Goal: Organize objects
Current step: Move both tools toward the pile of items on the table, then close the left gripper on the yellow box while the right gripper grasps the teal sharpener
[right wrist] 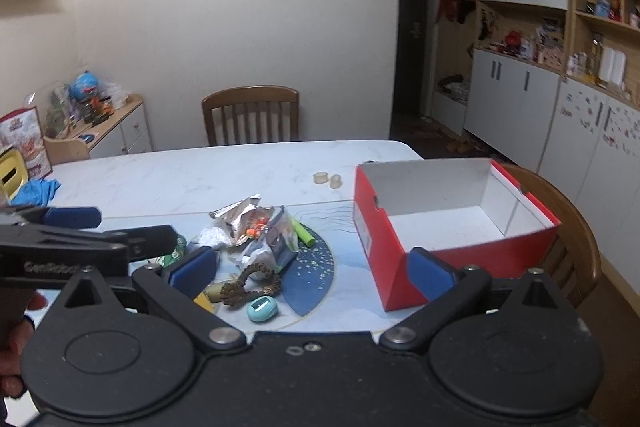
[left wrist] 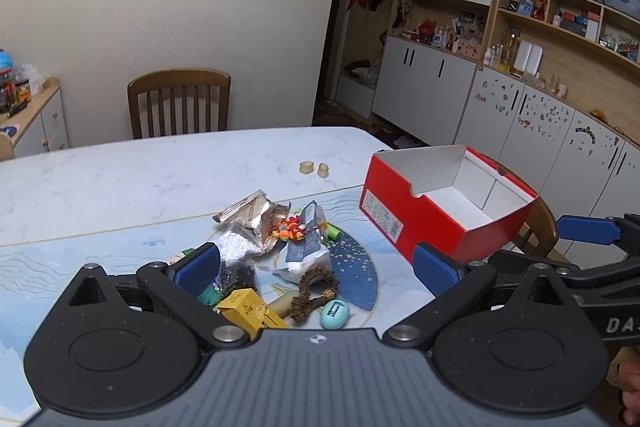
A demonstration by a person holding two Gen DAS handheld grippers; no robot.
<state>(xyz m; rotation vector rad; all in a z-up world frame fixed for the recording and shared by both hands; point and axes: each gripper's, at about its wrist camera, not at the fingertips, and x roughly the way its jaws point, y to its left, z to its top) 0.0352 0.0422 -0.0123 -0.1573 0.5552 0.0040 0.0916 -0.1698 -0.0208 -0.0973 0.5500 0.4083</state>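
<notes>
Clutter pile (left wrist: 276, 259), red box (left wrist: 448, 207) beside, both claws gaping

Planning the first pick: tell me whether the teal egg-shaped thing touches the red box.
Apart. The right wrist view shows the teal egg-shaped thing by the pile, with a wide strip of bare mat between it and the red box.

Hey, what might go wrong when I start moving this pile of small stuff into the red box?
The red box sits close to the table's right edge, over a chair; a nudge might push it off. The pile is tangled: lifting the brown scrunchie may drag the packets along. The teal egg-shaped item looks smooth and could slip from the pads and roll.
</notes>
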